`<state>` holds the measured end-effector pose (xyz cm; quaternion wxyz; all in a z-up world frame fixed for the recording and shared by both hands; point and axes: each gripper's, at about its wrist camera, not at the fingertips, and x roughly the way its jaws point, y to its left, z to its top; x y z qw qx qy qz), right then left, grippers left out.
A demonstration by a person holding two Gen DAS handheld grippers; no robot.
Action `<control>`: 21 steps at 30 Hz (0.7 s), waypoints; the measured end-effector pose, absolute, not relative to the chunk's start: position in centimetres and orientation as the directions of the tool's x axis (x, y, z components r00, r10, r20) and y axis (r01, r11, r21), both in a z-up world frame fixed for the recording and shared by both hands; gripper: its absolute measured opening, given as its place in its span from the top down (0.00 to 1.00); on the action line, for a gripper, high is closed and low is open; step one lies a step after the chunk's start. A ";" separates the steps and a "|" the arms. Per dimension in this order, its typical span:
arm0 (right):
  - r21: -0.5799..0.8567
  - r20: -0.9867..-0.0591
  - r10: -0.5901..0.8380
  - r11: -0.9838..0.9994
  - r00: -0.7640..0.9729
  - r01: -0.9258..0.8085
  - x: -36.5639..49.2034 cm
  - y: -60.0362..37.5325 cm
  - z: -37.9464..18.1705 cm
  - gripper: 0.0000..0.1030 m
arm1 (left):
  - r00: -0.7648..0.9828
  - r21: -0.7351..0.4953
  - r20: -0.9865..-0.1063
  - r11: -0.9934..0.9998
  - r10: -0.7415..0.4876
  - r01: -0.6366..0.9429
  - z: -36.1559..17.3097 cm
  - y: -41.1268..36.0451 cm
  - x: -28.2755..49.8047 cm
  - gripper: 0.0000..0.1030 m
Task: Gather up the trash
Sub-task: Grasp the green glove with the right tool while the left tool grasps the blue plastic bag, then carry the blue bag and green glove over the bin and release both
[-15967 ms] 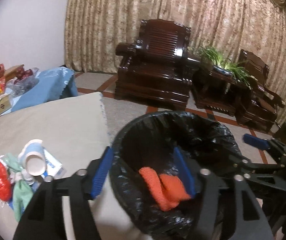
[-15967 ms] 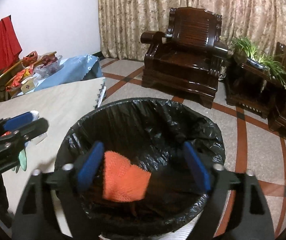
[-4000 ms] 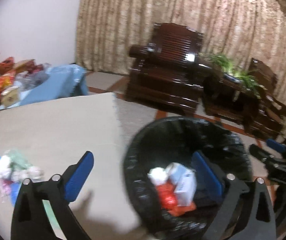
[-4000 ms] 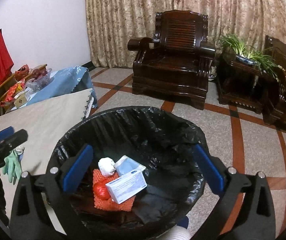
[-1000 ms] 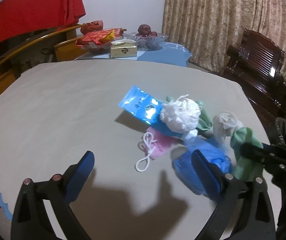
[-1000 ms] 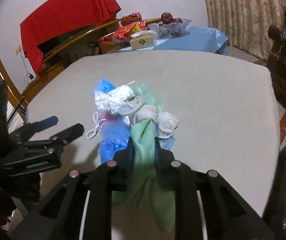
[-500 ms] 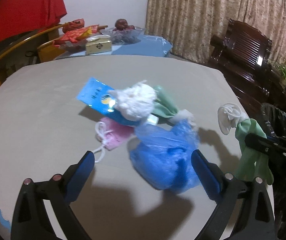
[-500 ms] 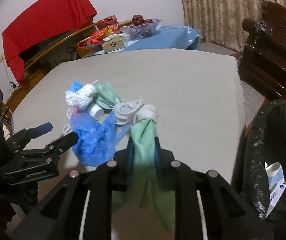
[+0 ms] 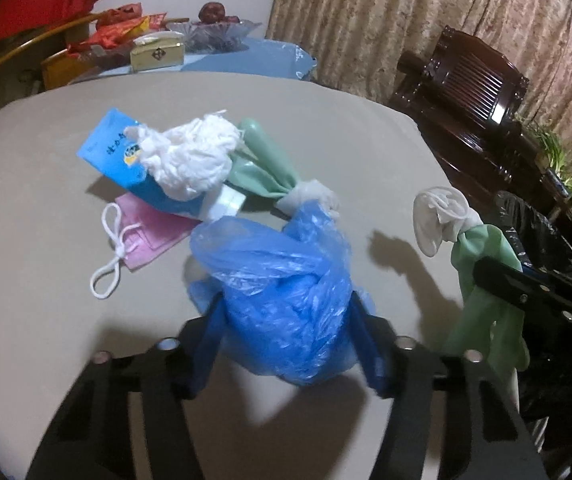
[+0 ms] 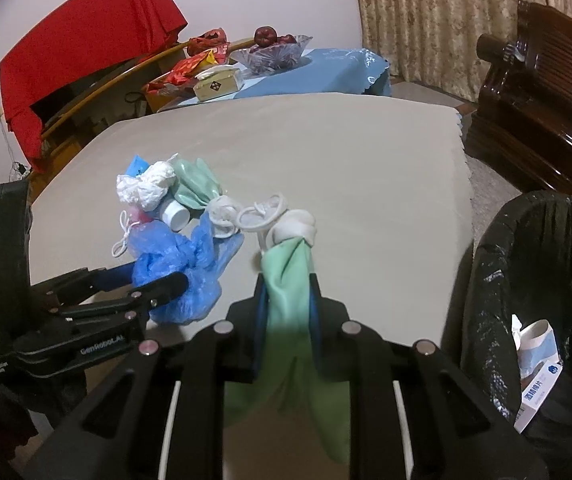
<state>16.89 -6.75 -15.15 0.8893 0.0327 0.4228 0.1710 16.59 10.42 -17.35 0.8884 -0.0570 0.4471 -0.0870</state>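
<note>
left tool (image 9: 286,332): my jaws have just been closing on the blue bag (image 9: 286,292); pads now pressing its sides, bag resting on the surface (image 9: 38,240).
right tool (image 10: 288,300): narrow, clamped on the green glove (image 10: 286,280).
bin (image 10: 542,280): at the surface's right edge.
advice: squeeze until the film bunches, lift straight up, clear the pink mask (image 9: 146,236) loops.
risk: slippery film may slide out.
</note>
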 end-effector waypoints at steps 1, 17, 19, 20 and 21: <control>0.199 -0.741 0.331 0.939 0.584 -0.279 16.9 -6.7 -15.1 0.82 | 0.589 -0.178 -0.782 0.979 -0.203 0.100 -17.3 10.5 16.5 0.55; 0.184 -0.715 0.331 0.939 0.615 -0.291 16.0 -6.7 -12.9 0.82 | 0.676 -0.106 -0.719 0.987 -0.159 0.119 -13.2 10.0 13.9 0.75; 0.185 -0.711 0.332 0.939 0.620 -0.291 15.8 -6.9 -12.5 0.82 | 0.687 -0.105 -0.709 0.987 -0.157 0.117 -12.3 10.0 13.7 0.75; 0.184 -0.708 0.332 0.939 0.624 -0.290 15.7 -6.9 -12.1 0.82 | 0.691 -0.103 -0.706 0.988 -0.154 0.114 -12.0 10.0 13.6 0.75; 0.182 -0.705 0.330 0.939 0.627 -0.290 15.6 -7.0 -11.7 0.82 | 0.694 -0.102 -0.704 0.989 -0.150 0.111 -11.7 10.0 13.5 0.75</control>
